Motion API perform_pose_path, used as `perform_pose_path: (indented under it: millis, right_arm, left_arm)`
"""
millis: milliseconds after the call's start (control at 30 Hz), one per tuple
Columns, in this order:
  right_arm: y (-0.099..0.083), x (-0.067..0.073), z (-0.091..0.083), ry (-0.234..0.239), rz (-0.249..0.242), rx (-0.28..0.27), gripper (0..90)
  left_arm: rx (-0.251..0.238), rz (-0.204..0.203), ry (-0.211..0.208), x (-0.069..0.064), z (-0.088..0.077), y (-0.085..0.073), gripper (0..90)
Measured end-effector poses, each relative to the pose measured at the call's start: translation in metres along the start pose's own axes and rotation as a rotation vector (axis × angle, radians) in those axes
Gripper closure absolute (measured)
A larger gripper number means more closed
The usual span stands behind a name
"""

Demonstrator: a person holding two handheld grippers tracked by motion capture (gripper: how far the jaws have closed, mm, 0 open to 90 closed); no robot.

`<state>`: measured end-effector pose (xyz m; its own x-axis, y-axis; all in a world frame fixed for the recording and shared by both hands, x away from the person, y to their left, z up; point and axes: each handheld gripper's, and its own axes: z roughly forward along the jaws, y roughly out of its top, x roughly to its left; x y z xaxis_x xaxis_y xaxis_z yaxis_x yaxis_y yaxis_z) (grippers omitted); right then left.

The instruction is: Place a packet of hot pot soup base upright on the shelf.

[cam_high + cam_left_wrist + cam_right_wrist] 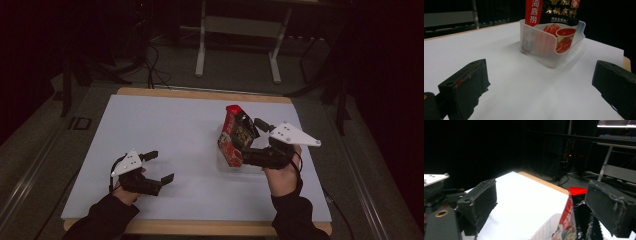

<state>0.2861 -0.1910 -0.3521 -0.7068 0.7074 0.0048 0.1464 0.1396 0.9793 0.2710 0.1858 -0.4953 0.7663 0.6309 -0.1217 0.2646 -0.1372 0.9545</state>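
Red and black sauce pouch (236,135) upright in clear plastic bin (554,53), between jaws of right tool (254,138), spread wide, apparently placing or releasing. Left tool (159,166) wide, empty, well apart on white surface (165,130). Next, probably: lifting clear without tipping pouch.

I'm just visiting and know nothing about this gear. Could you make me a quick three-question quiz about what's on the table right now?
1. True or false: the red and black packet stands inside a clear plastic tub.
2. Which gripper is nearer the packet: A) the left gripper, B) the right gripper?
3. Fill in: the left gripper's jaws stand ____, with nothing between them.

Key
1. True: the packet rises out of the tub on the white table top.
2. B: its jaws stand apart beside the packet; I cannot tell whether one touches it.
3. Open.
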Motion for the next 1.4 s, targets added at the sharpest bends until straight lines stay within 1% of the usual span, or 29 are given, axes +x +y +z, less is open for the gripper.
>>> perform_pose_path:
  millis: [100,200,233,300,367,400,433,500,567,700,800,967,1067,1100,1200,1400]
  right_arm:
    - [-0.002,0.003,-0.004,0.01,-0.014,0.005,12.6]
    - [-0.006,0.006,-0.007,0.033,-0.023,0.01,12.7]
    - [-0.008,0.007,-0.007,0.051,-0.021,0.012,12.6]
    - [-0.012,0.01,-0.009,0.064,-0.025,0.013,12.7]
    - [-0.016,0.013,-0.01,0.096,-0.029,0.013,12.3]
    - [-0.016,0.013,-0.01,0.096,-0.029,0.013,12.3]
    - [-0.022,0.016,-0.011,0.112,-0.042,0.015,12.2]
    - [-0.026,0.019,-0.011,0.129,-0.046,0.02,12.0]
    - [-0.031,0.02,-0.012,0.151,-0.046,0.024,12.0]
    - [-0.042,0.022,-0.012,0.165,-0.034,0.04,12.0]
    - [-0.05,0.021,-0.011,0.171,-0.034,0.052,11.9]
    - [-0.063,0.018,-0.013,0.16,-0.048,0.061,11.9]
    - [-0.068,0.016,-0.014,0.155,-0.049,0.065,11.9]
    - [-0.074,0.015,-0.015,0.147,-0.052,0.078,11.9]
    - [-0.082,0.013,-0.017,0.144,-0.055,0.098,11.9]
    - [-0.093,0.009,-0.022,0.15,-0.044,0.125,11.9]
  left_arm:
    - [0.001,0.001,-0.001,0.0,0.0,0.0,1.0]
    - [0.001,0.001,-0.003,0.0,0.0,0.0,1.0]
    - [-0.002,0.0,-0.003,-0.001,0.0,0.0,1.0]
    - [0.0,0.002,-0.003,0.0,0.0,0.0,0.9]
    - [0.001,0.003,-0.003,0.0,0.0,0.0,1.0]
    - [0.001,0.003,-0.003,0.0,0.0,0.0,1.0]
    - [0.0,0.005,-0.003,-0.001,0.0,0.0,1.0]
    - [0.0,0.009,-0.005,-0.001,-0.001,0.0,1.0]
    - [0.0,0.008,-0.006,-0.001,-0.001,0.0,1.0]
    - [-0.002,0.008,-0.007,-0.001,-0.001,0.0,1.0]
    - [-0.011,0.008,-0.013,-0.001,-0.001,-0.001,1.0]
    - [-0.031,0.007,-0.024,-0.001,-0.003,-0.001,1.0]
    - [-0.031,0.009,-0.03,-0.001,-0.003,0.0,1.0]
    - [-0.031,0.008,-0.033,-0.001,-0.003,0.0,1.0]
    - [-0.028,0.012,-0.038,-0.002,-0.003,0.0,1.0]
    - [-0.027,0.024,-0.043,-0.003,-0.003,0.0,1.0]
